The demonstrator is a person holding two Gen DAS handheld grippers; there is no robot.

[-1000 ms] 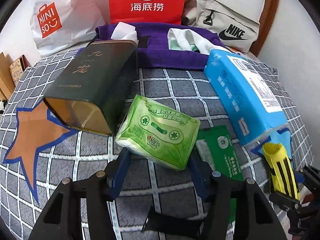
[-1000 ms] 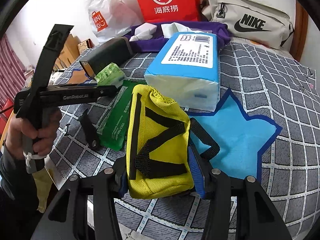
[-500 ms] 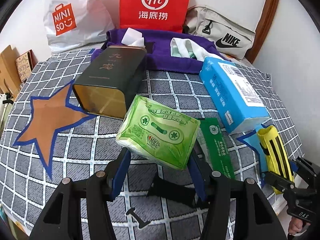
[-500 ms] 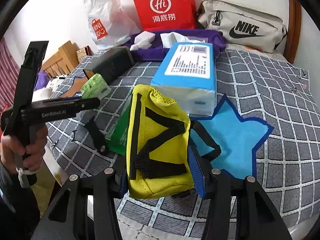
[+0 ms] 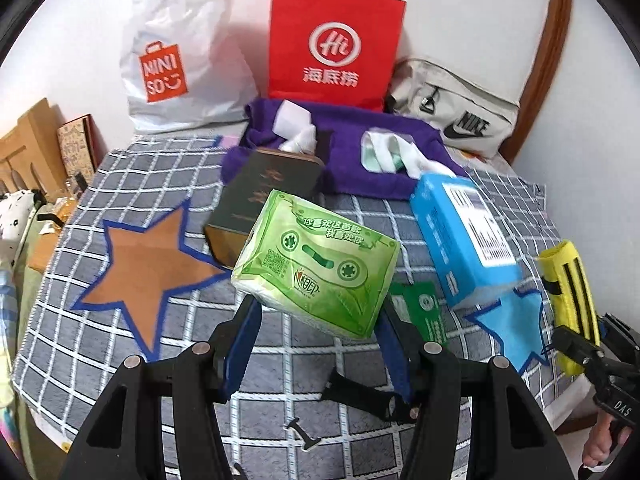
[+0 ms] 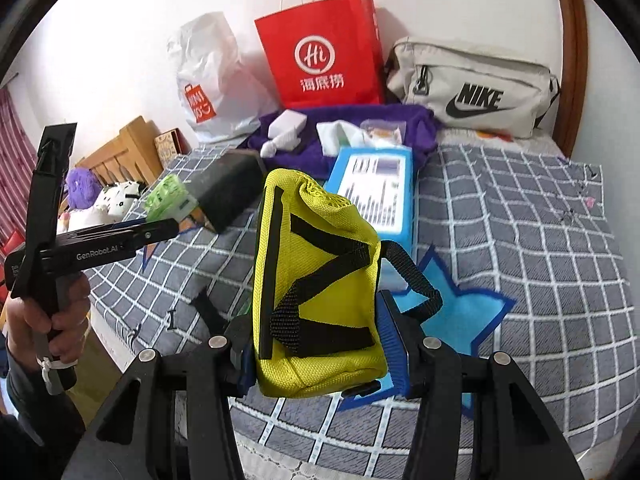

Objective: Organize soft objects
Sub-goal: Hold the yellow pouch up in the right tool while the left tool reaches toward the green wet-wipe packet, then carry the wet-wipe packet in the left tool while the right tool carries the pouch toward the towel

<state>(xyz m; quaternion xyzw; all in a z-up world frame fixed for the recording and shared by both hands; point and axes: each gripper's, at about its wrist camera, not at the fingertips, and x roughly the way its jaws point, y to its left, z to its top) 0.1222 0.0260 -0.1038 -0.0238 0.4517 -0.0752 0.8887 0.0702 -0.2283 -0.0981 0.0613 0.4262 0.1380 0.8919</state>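
Between the left gripper's (image 5: 316, 320) blue pads sits a green tissue pack (image 5: 318, 266), clamped and held clear of the checked bedspread (image 5: 168, 168). Beyond it lie a dark box (image 5: 264, 196), a blue tissue pack (image 5: 464, 232) and a purple cloth (image 5: 360, 152). The right gripper (image 6: 320, 344) grips a yellow pouch (image 6: 320, 280). Behind, a red paper bag (image 5: 334, 40), a white plastic bag (image 5: 180, 60) and a beige waist bag (image 6: 476, 84) lean against the wall.

wall (image 6: 120, 40): white | bed cover (image 6: 520, 240): grey checked | headboard (image 6: 576, 60): wooden | curtain (image 6: 16, 152): striped red
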